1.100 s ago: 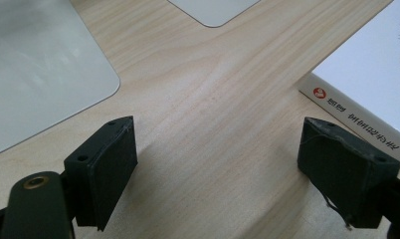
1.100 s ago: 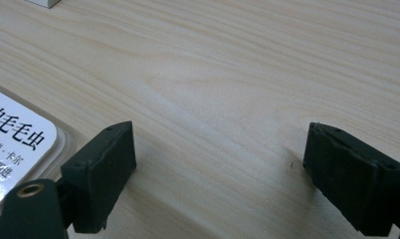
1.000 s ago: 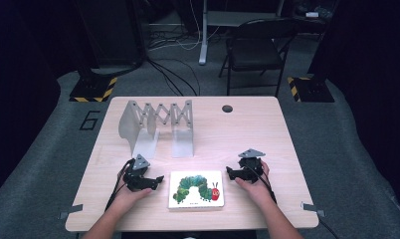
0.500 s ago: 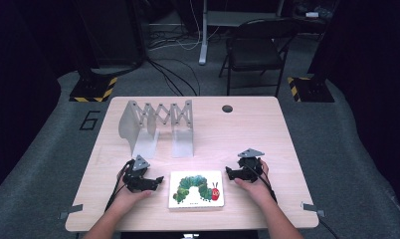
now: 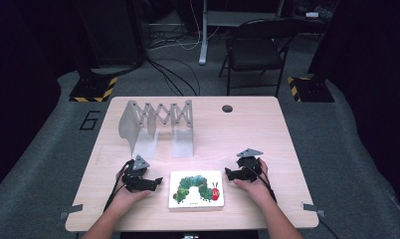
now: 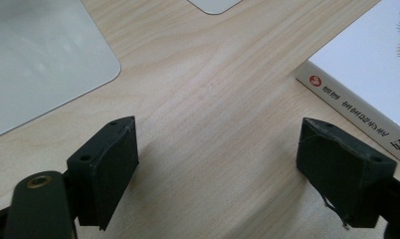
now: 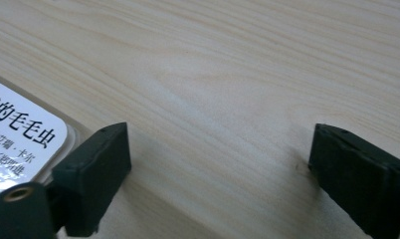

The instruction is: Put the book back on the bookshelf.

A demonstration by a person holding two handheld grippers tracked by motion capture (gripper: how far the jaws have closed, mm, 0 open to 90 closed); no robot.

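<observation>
The picture book [image 5: 196, 188] lies flat near the counter's [image 5: 267, 129] front edge, midway between the two hands, its long axis running along that edge. The left tongs [image 5: 158, 182] rest just beside its left short edge and the right tongs [image 5: 227, 174] just beside its right, both with jaws wide apart on bare wood, holding nothing; each points inward at the book, about equally near, so either could close in; the metal expanding rack [image 5: 158, 124] stands well apart toward the back edge.

I see a wood bench [image 5: 267, 129] on grey carpet [image 5: 337, 149], a black folding chair [image 5: 255, 47] behind, hazard-striped feet [image 5: 92, 90] at both corners, dark surroundings, cables [image 5: 173, 42] on floor.
</observation>
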